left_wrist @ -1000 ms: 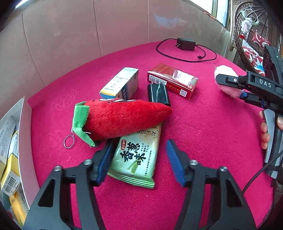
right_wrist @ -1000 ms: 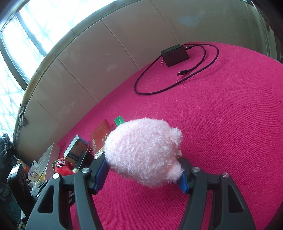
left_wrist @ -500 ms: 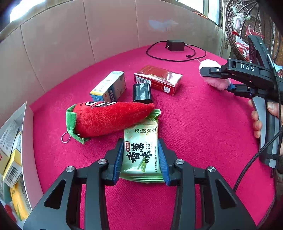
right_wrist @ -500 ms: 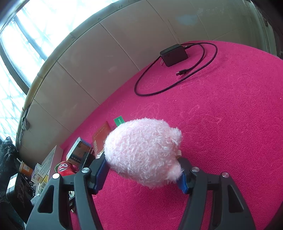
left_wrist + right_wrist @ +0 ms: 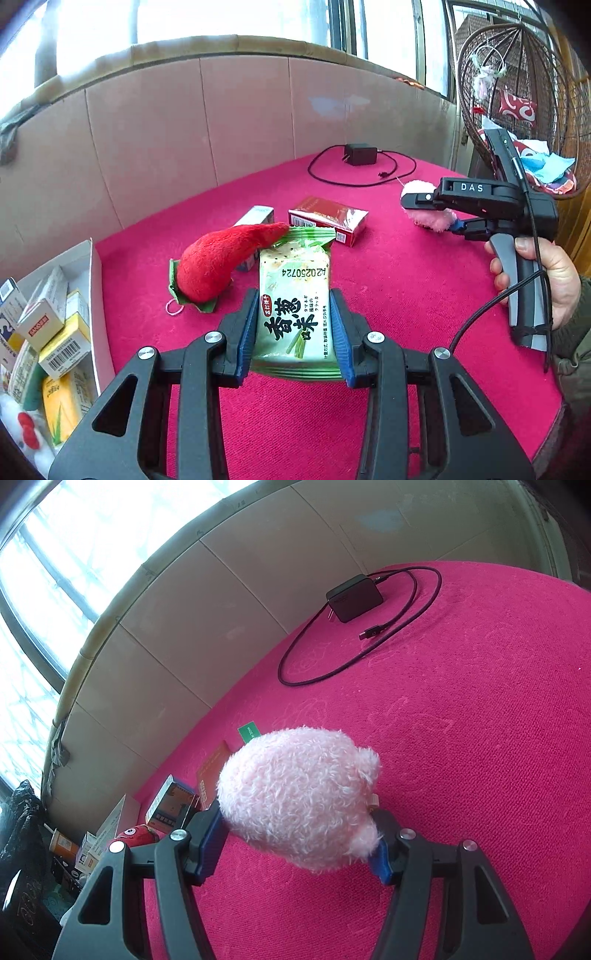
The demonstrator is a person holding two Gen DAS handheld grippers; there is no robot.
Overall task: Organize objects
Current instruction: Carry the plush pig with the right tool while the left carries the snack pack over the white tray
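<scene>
The left hand-held gripper (image 5: 293, 332) now has its blue pads clamped on both long edges of the green snack packet (image 5: 293, 295), which a second ago lay loose on the tabletop (image 5: 406, 295) between wide-open fingers. The packet's near end looks lifted off the red cloth, while its far end touches the tip of the red chili plush (image 5: 221, 258), which now tilts up against it. That suggests the grasp is made and the packet is ready to go to the white box (image 5: 94, 295) at the near left, already holding cartons.

The right hand-held gripper (image 5: 299, 840) stays closed around the pink plush (image 5: 299, 797), held above the cloth on the right, much as in the earlier views. Far behind it lies the black charger (image 5: 354, 596) with its looped cable. The red carton (image 5: 327, 218) and the small white carton (image 5: 256, 216) wait beyond the chili, not yet sorted.
</scene>
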